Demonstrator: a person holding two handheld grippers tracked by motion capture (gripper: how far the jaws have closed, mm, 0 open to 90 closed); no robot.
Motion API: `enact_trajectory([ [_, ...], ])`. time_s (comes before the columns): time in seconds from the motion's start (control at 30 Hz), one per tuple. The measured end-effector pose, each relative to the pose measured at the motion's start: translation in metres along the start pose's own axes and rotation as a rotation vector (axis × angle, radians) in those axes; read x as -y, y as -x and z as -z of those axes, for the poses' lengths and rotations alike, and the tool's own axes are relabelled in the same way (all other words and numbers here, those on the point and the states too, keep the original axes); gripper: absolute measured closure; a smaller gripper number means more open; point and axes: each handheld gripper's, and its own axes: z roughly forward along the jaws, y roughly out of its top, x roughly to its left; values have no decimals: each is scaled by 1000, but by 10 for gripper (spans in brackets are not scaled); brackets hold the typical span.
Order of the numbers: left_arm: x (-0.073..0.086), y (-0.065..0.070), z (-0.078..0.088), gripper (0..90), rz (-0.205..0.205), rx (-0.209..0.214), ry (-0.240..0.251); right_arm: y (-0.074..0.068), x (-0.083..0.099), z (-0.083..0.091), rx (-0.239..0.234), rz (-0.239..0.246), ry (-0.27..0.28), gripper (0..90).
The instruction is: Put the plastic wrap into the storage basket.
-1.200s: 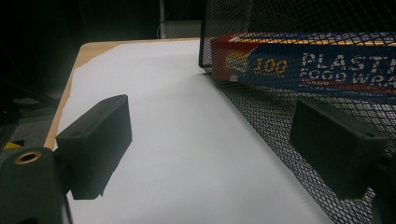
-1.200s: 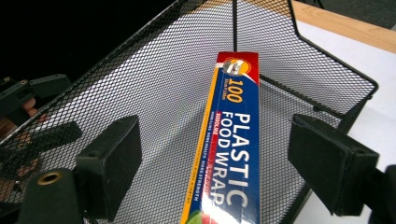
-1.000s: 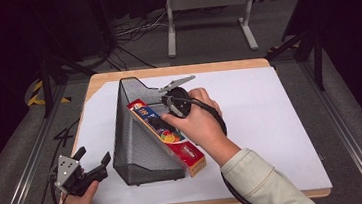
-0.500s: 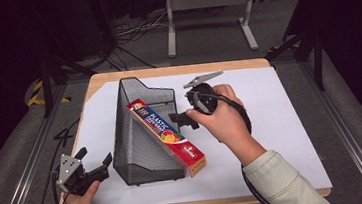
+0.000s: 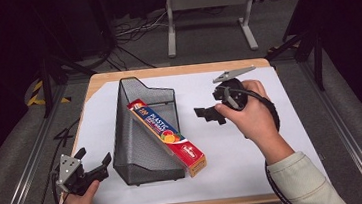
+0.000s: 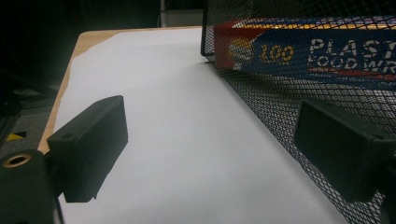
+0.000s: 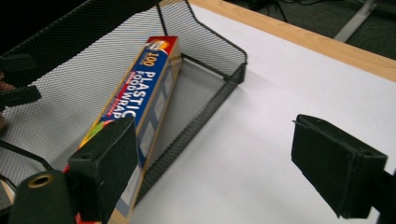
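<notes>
A black mesh file holder [image 5: 139,136] lies on the white table cover. A plastic food wrap box [image 5: 169,135] leans inside it, its near end sticking out of the open side. My right gripper [image 5: 208,115] hovers to the right of the box, apart from it. Its jaws have just been opening and stand open with nothing between them. The right gripper view looks past its gripper [image 7: 219,158] at the box [image 7: 140,98] in the holder [image 7: 60,93]. My left gripper [image 5: 94,158] rests open at the front left, beside the mesh wall [image 6: 280,98], and holds nothing [image 6: 210,144].
White paper [image 5: 281,122] covers the wooden table [image 5: 176,71], with bare room right of the holder. A grey metal stand [image 5: 207,9] and cables lie on the floor beyond the far edge. Dark rails run along both sides.
My right hand has drawn back to the right, away from the box, which stays leaning in the holder. The left hand has kept still.
</notes>
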Motion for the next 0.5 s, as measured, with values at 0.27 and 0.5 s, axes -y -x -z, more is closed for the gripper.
enact_trajectory([
  [0.27,1,0,0,110,-2,-2,-4,28,16,23,50,-7,37,153],
  [0.5,1,-1,0,111,-1,-5,-3,52,34,31,79,5,68,141],
])
